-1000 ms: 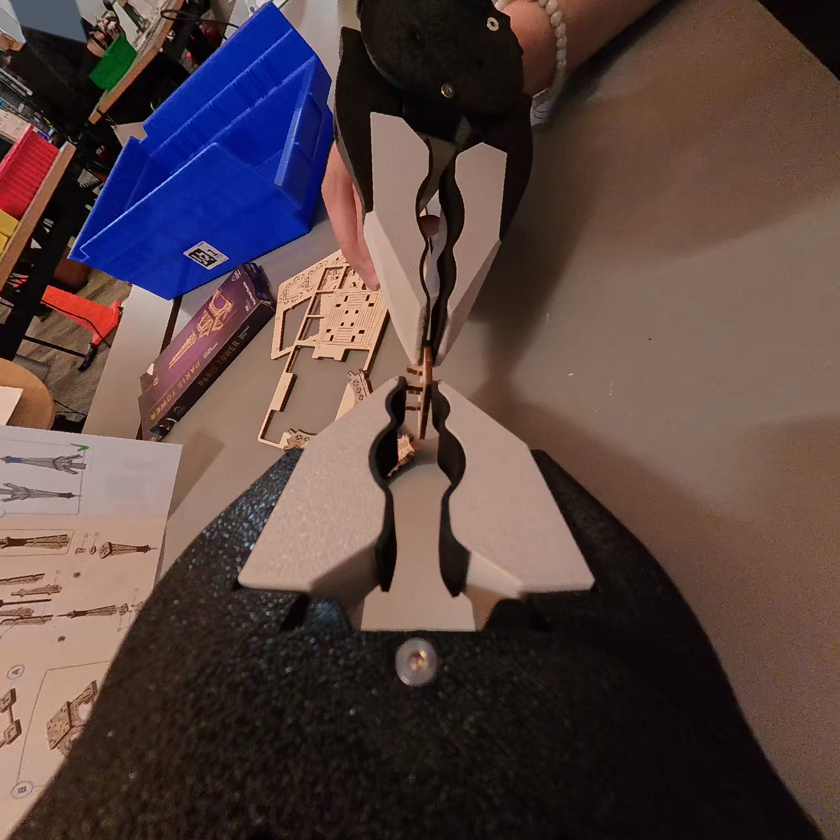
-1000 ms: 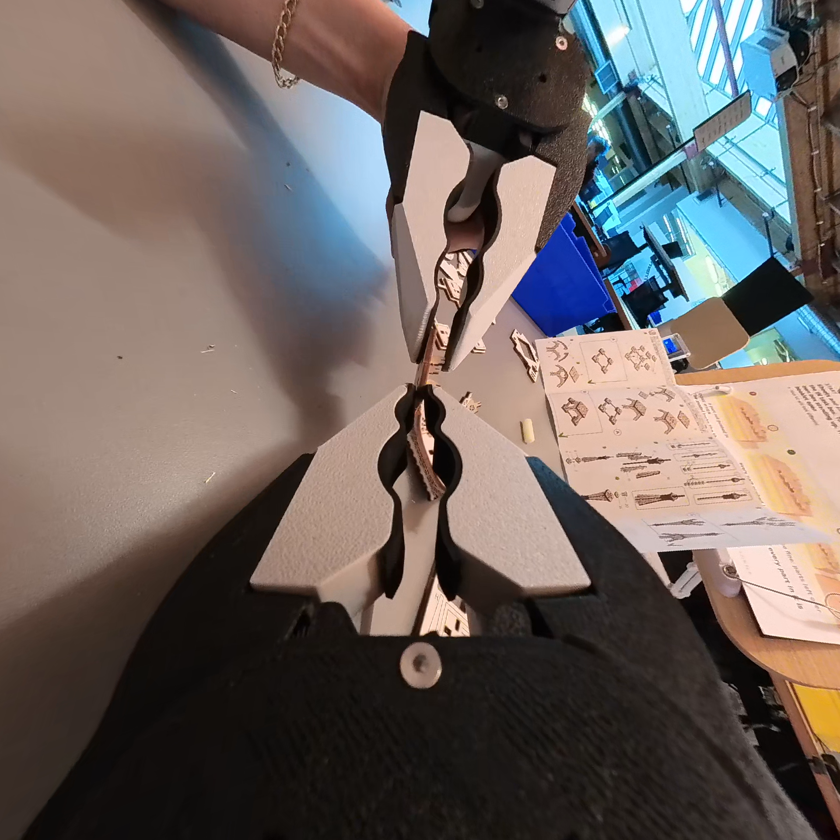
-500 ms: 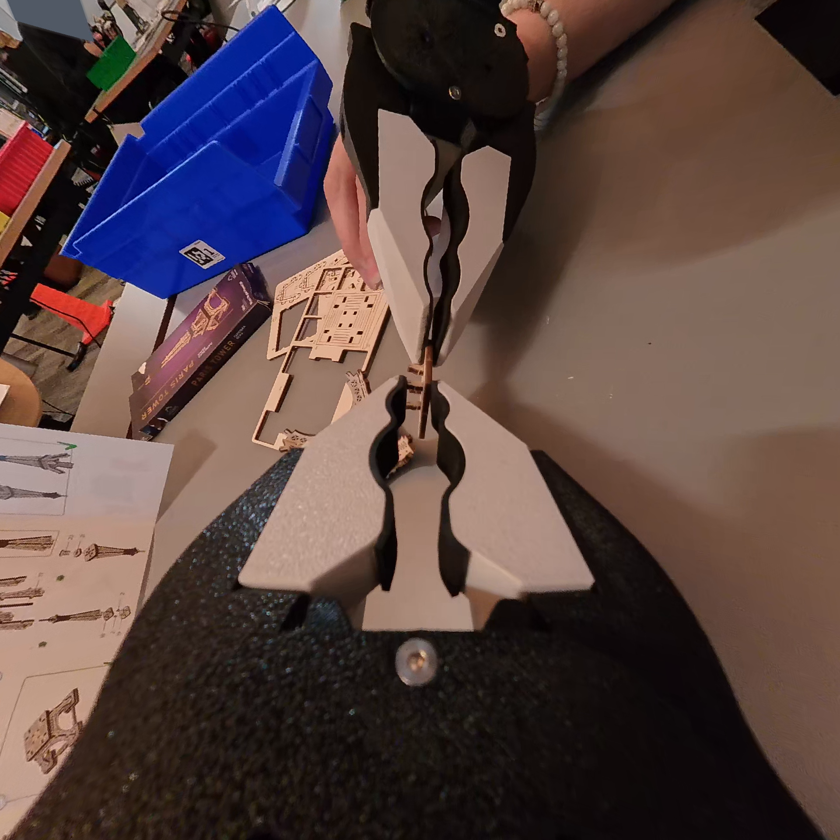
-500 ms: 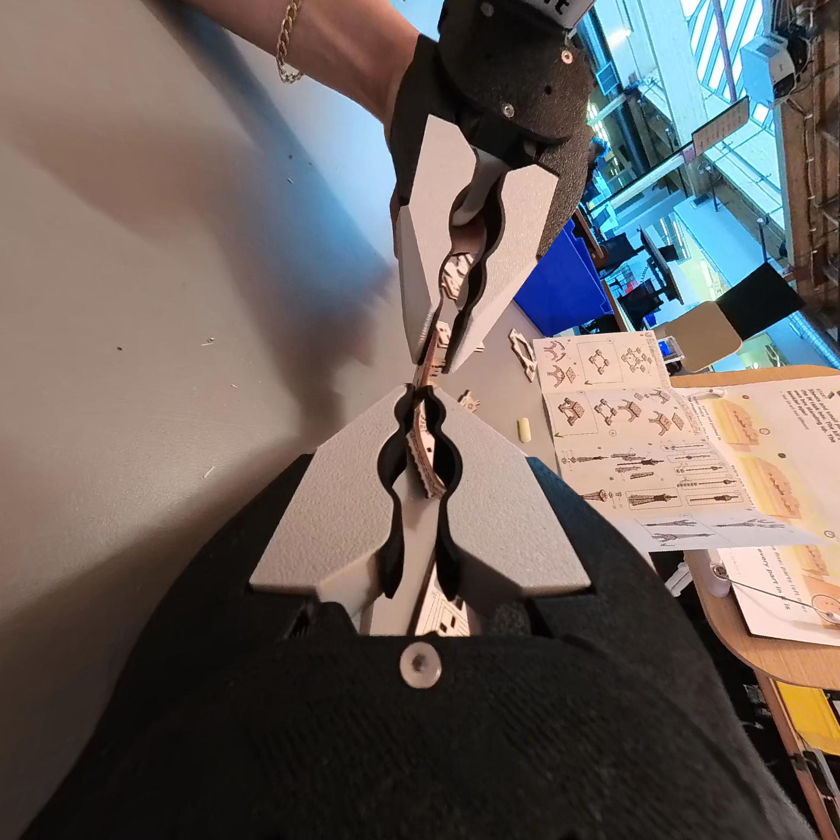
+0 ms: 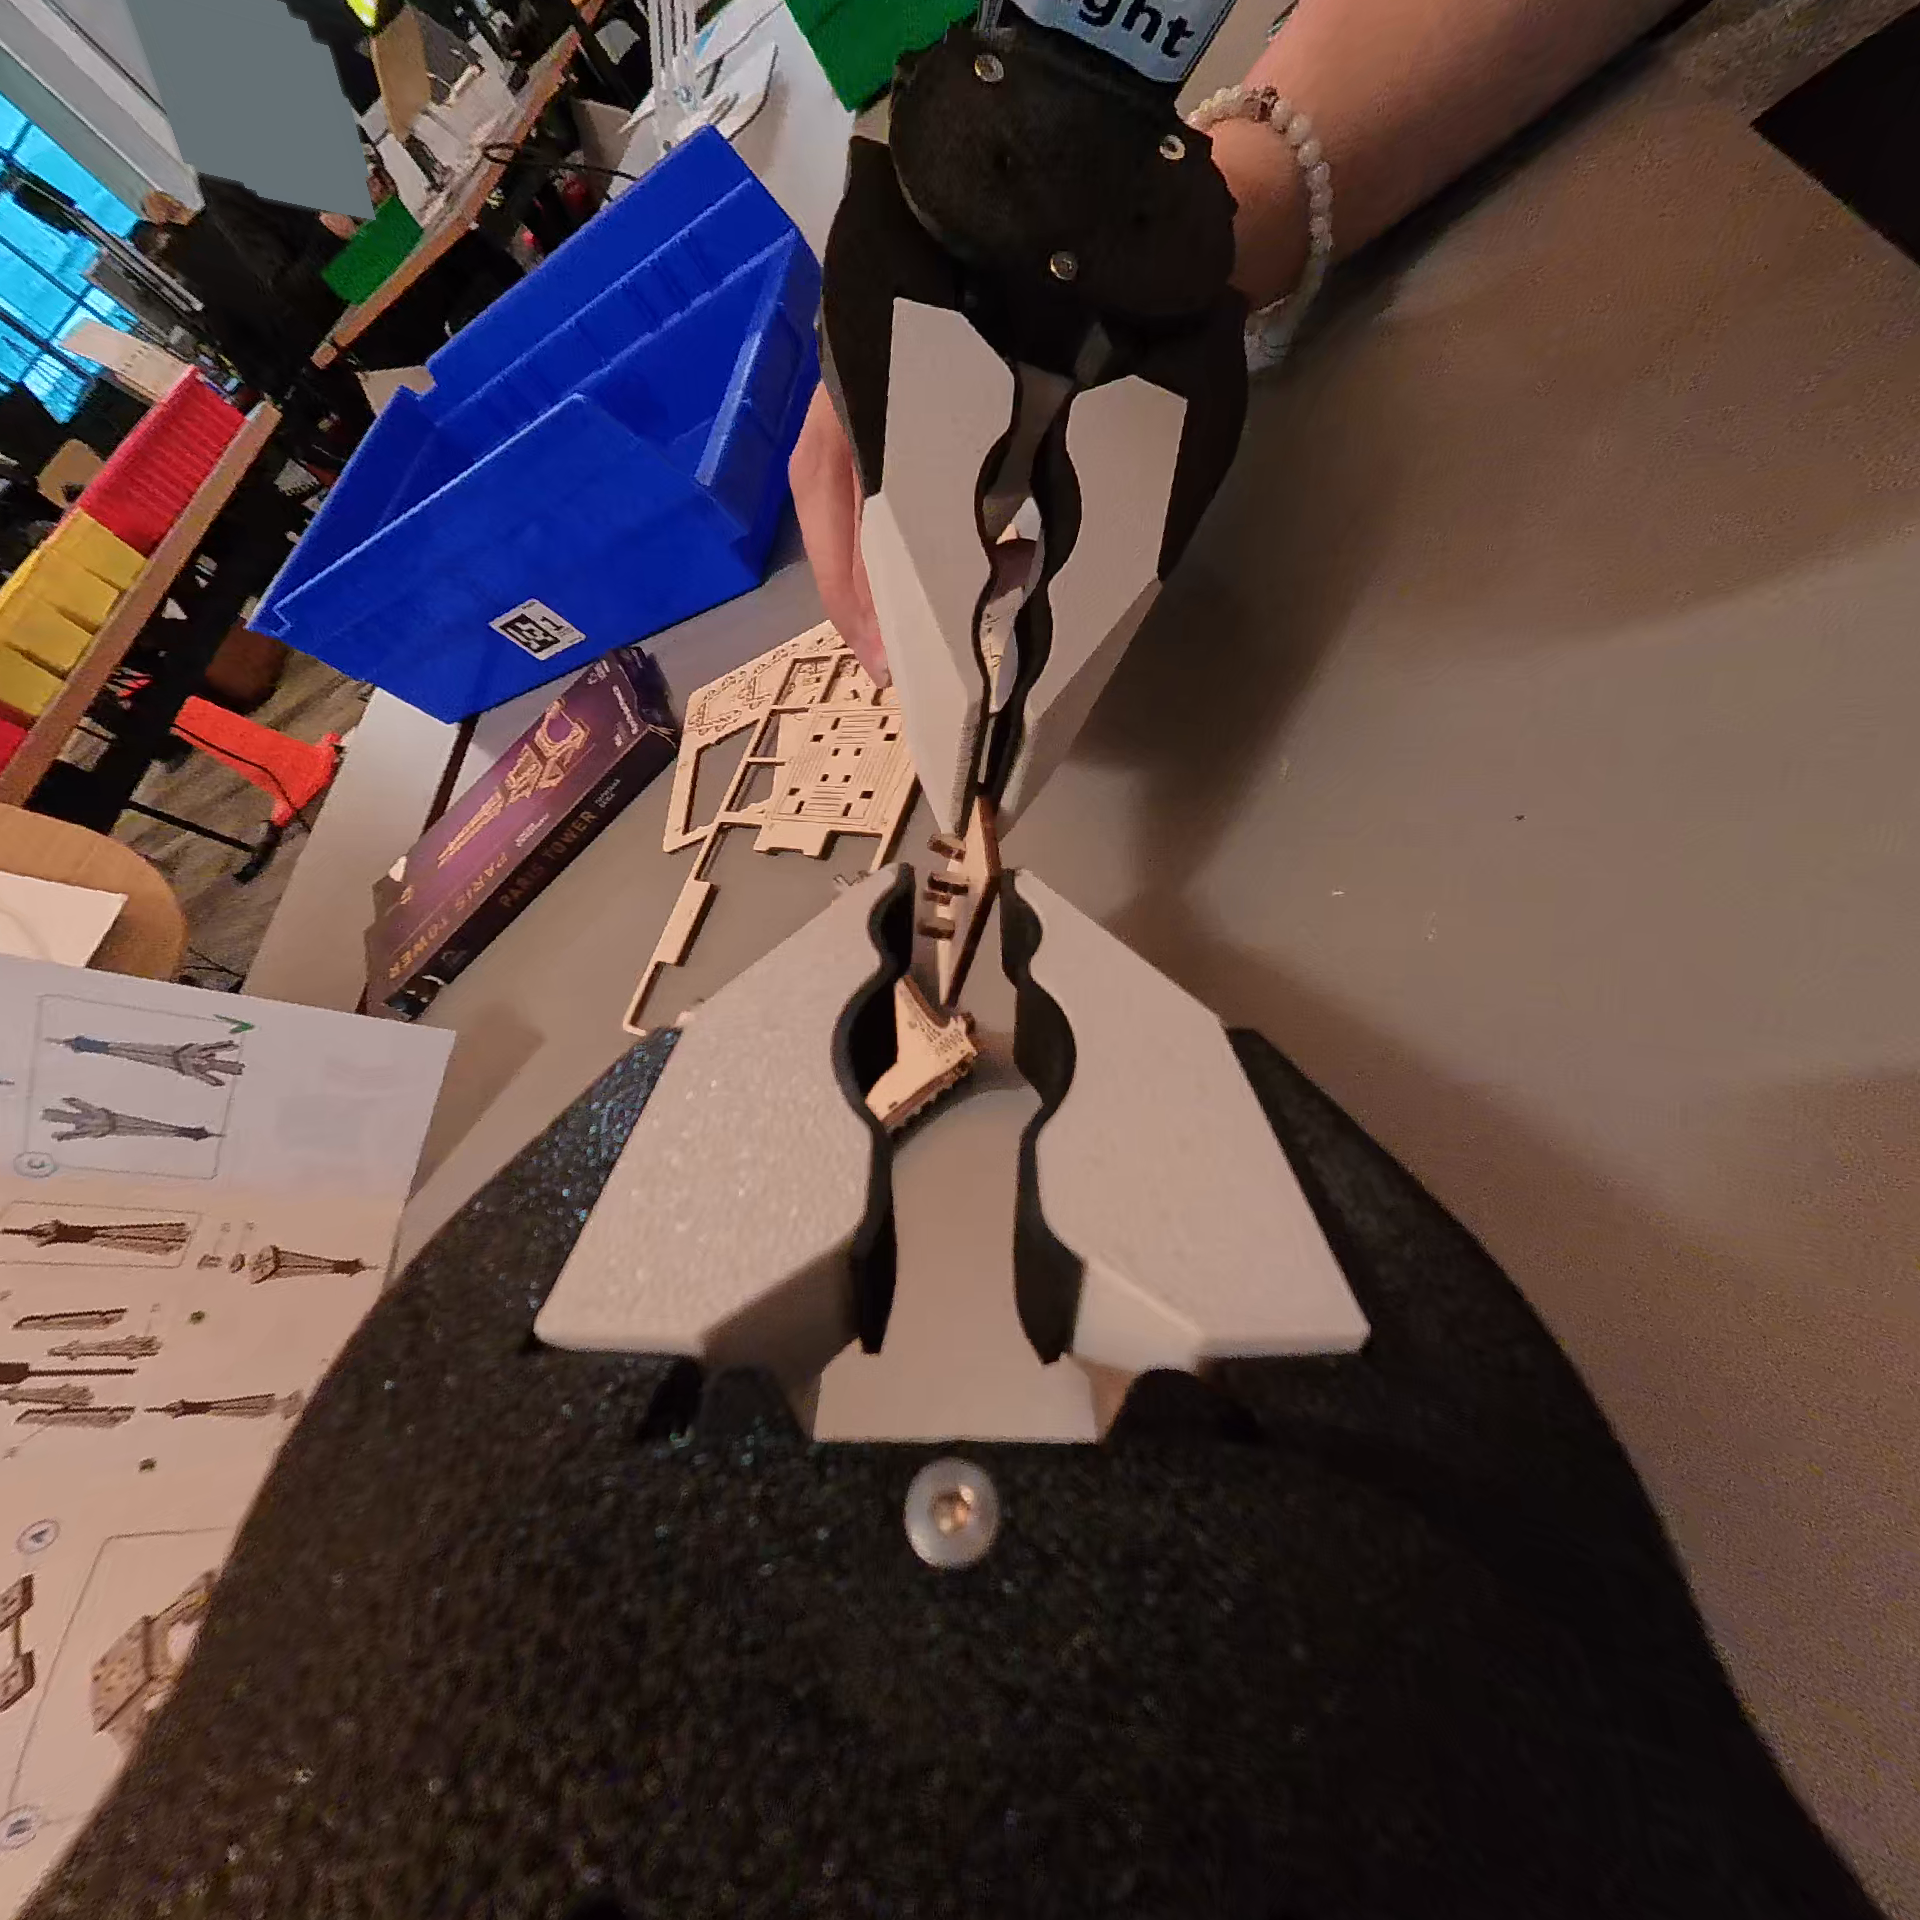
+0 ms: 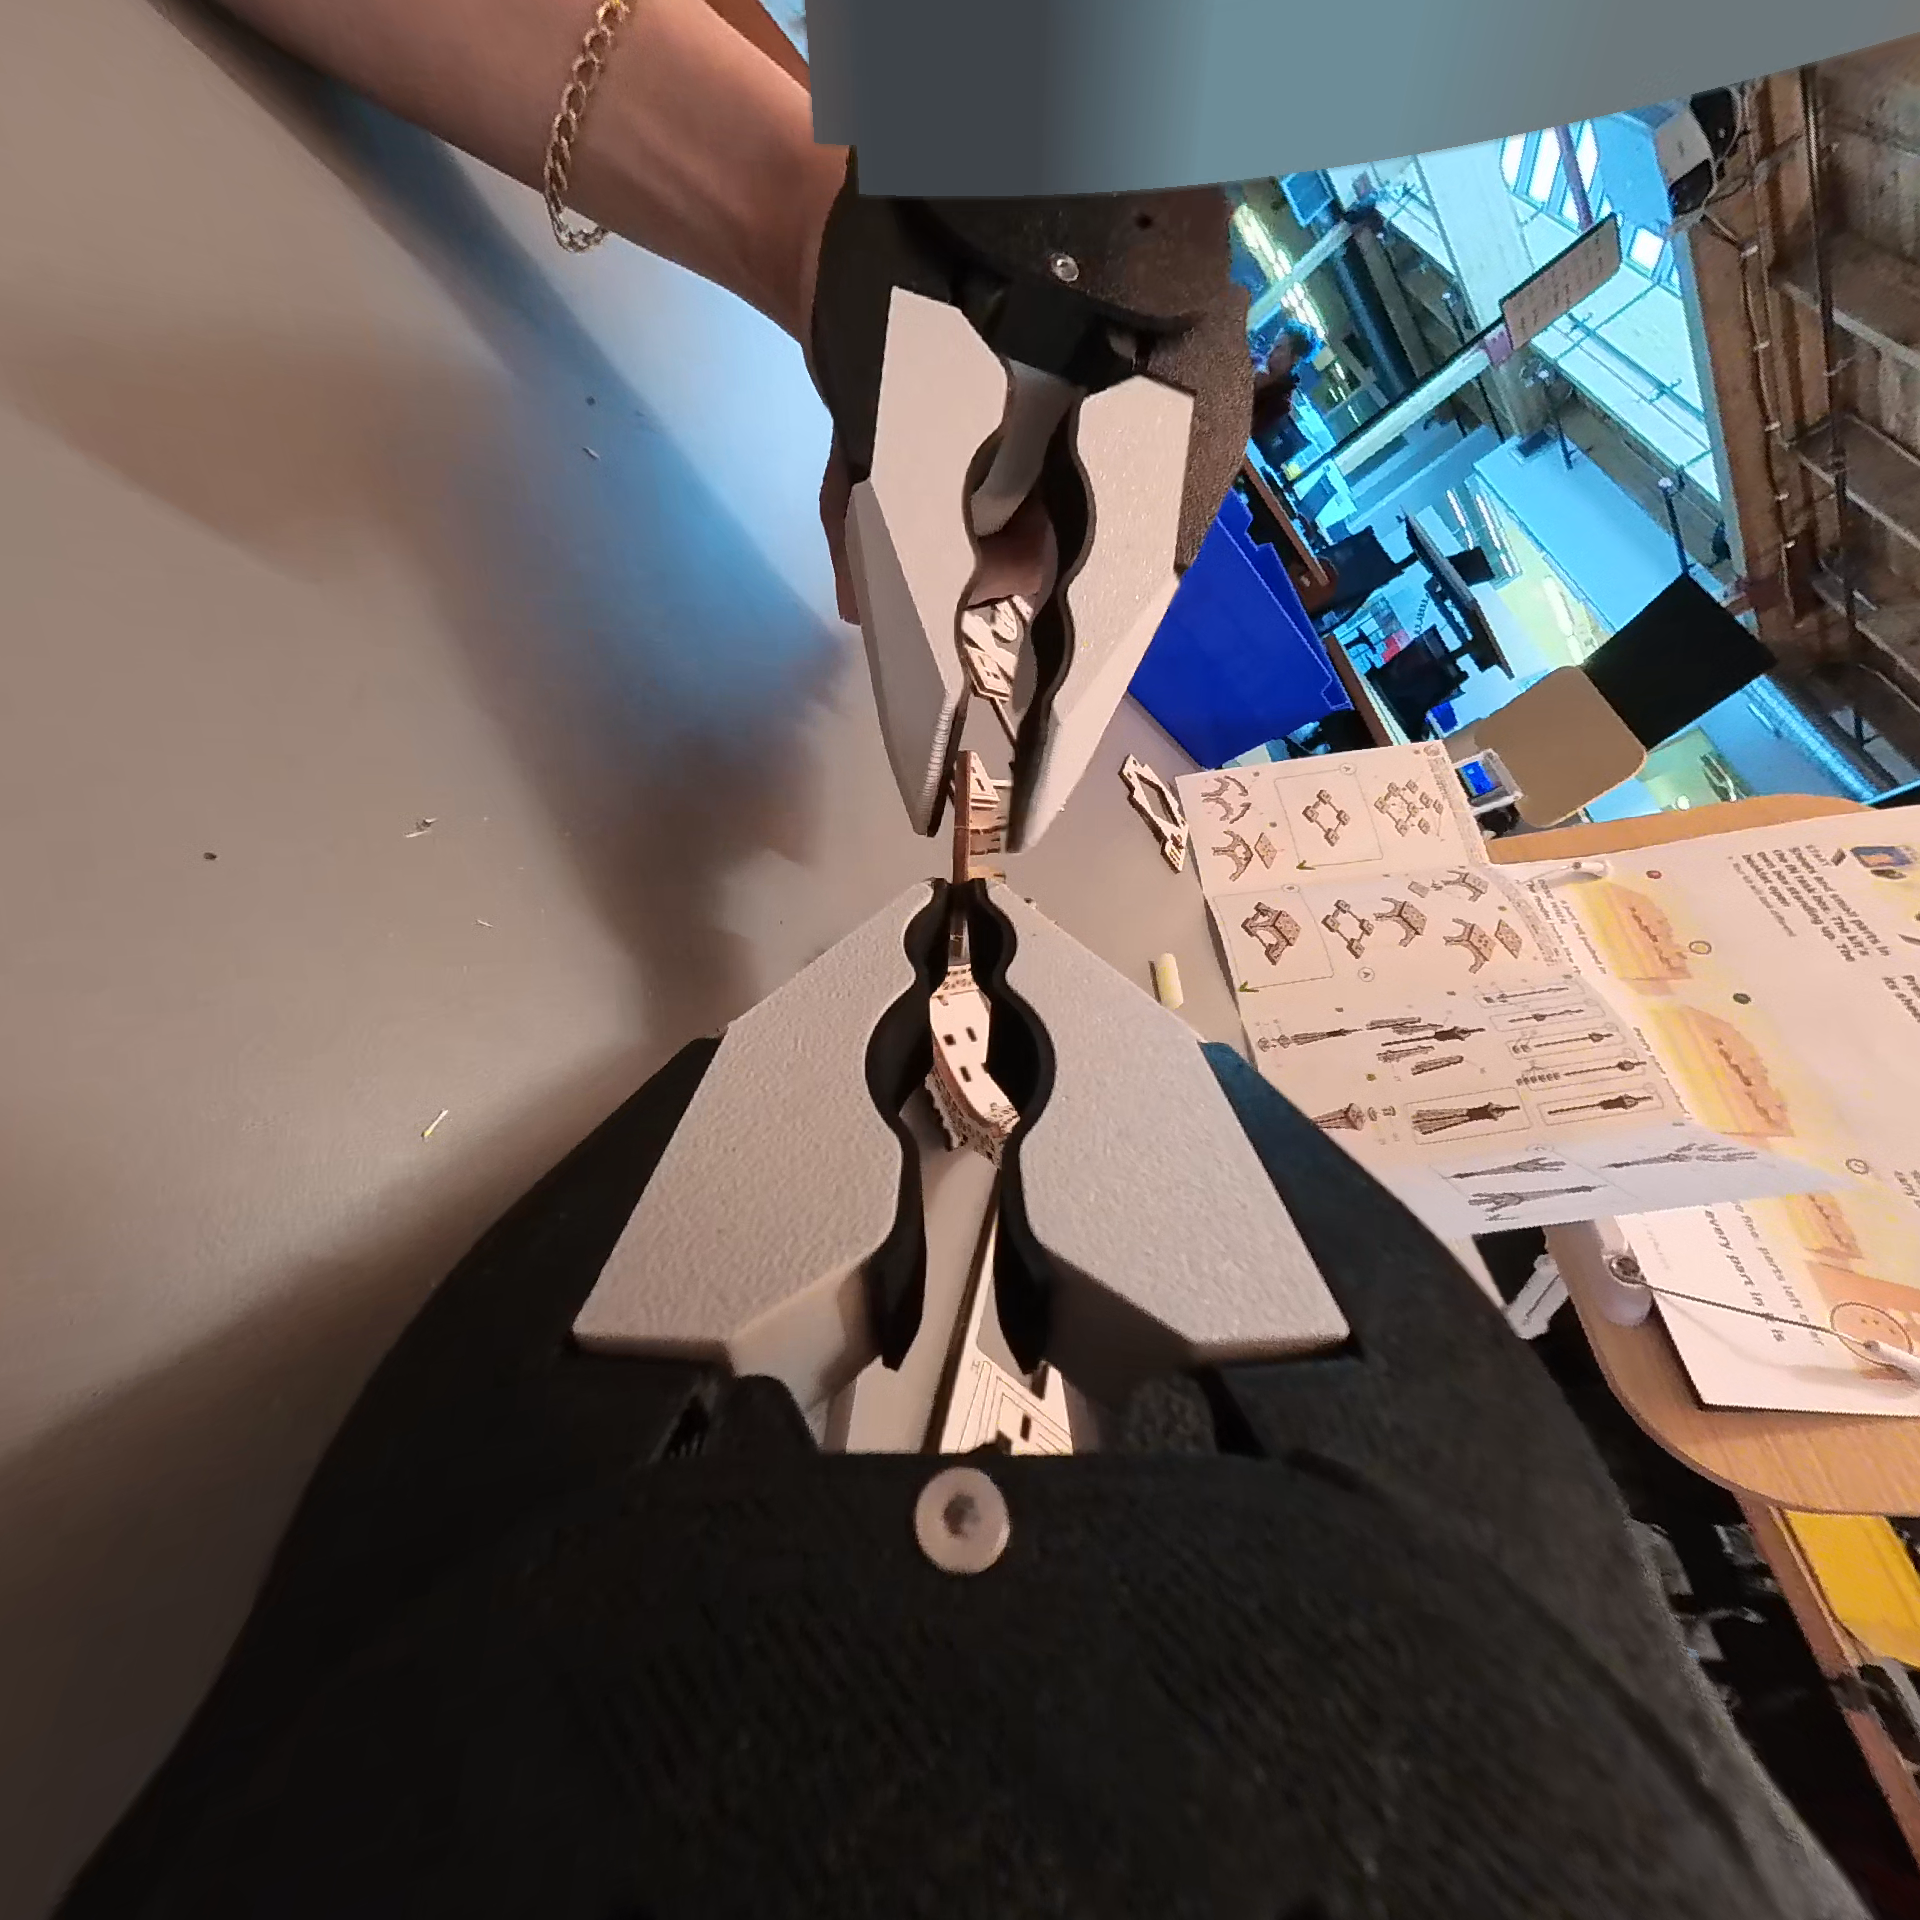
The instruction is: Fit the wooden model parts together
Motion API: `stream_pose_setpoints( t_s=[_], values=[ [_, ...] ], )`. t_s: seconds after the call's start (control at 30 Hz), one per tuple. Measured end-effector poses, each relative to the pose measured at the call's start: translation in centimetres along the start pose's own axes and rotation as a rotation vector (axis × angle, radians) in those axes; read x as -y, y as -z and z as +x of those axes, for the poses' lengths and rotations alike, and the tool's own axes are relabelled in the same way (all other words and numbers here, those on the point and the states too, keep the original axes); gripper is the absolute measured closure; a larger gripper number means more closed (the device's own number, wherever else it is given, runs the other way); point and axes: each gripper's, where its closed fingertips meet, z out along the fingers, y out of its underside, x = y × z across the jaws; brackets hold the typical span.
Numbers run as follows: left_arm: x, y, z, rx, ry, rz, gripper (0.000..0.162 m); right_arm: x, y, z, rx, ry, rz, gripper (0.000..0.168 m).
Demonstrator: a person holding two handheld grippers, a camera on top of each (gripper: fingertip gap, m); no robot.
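Both grippers meet tip to tip above the grey table (image 5: 1558, 831). My left gripper (image 5: 956, 881) is closed narrowly around a flat tabbed wooden strip (image 5: 979, 894). An arched wooden piece (image 5: 920, 1065) leans on its left finger inside the jaws. My right gripper (image 5: 980, 816) comes in from above, shut on the same strip. In the right wrist view, my right gripper (image 6: 964, 885) pinches the thin strip, with an arched piece (image 6: 966, 1081) in its jaw hollow. The left gripper (image 6: 974, 831) faces it, with more wood (image 6: 987, 665) between its fingers.
A blue bin (image 5: 540, 488), a purple box (image 5: 520, 831) and a punched-out wooden sheet (image 5: 800, 769) lie beyond the grippers. Instruction sheets (image 5: 156, 1195) (image 6: 1455, 987) lie to the side. A loose wooden frame piece (image 6: 1153, 810) and a small pale stick (image 6: 1169, 977) rest nearby. Only a small space, under 4 cm, lies between the two pairs of fingers.
The left gripper's jaws stand a little wider than before. The tabbed strip sits deeper between them. The arched piece inside shows more. Both grippers have tilted slightly.
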Motion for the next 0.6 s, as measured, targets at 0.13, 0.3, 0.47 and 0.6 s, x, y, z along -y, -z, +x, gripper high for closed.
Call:
stream_pose_setpoints(
  t_s=[0.13, 0.3, 0.47, 0.6],
  values=[
    [0.17, 0.16, -0.46, 0.035, -0.024, 0.005, 0.142, 0.18, 0.03, 0.0, 0.005, -0.027, 0.013, 0.168],
    [0.37, 0.28, -0.41, 0.04, -0.06, 0.005, 0.153, 0.33, 0.07, 0.22, 0.003, -0.07, 0.027, 0.168],
    [0.46, 0.3, -0.5, 0.045, -0.062, 0.005, 0.154, 0.43, 0.13, 0.32, 0.005, -0.098, 0.036, 0.168],
    [0.41, 0.27, -0.49, 0.045, -0.062, -0.005, 0.154, 0.44, 0.13, 0.27, 0.014, -0.115, 0.038, 0.168]
  ],
)
